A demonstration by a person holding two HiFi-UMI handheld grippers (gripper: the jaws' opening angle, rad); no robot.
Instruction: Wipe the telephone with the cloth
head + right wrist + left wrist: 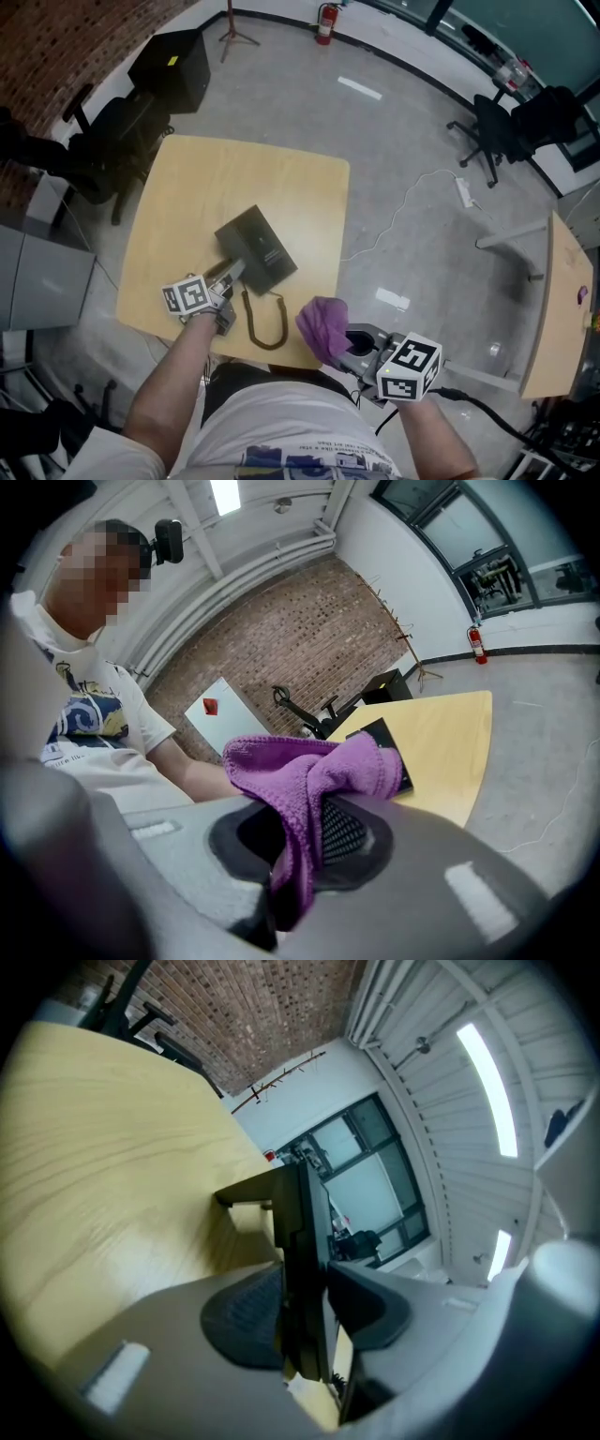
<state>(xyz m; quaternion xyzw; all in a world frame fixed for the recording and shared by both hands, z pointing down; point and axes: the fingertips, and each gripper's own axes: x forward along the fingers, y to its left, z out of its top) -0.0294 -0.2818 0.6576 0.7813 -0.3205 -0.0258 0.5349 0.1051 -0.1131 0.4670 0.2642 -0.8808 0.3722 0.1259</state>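
The dark grey telephone (255, 246) lies on the wooden table (197, 187), its coiled cord (267, 323) looping toward the near edge. Its handset (232, 272) reaches from the base to my left gripper (223, 286). In the left gripper view the handset (302, 1269) stands on edge between the jaws of the left gripper (309, 1312). It lies against one pad, with a thin gap at the other, so the gripper is open. My right gripper (349, 342) hangs just off the table's near right corner, shut on the purple cloth (323, 328). The cloth (309, 766) bunches above those jaws and hides part of the telephone (405, 778).
Black office chairs (103, 150) and a black box (173, 66) stand beyond the table's far left. A white cable with a power strip (462, 192) runs over the grey floor at the right. Another wooden table (562, 309) is at the far right. A fire extinguisher (325, 23) stands by the wall.
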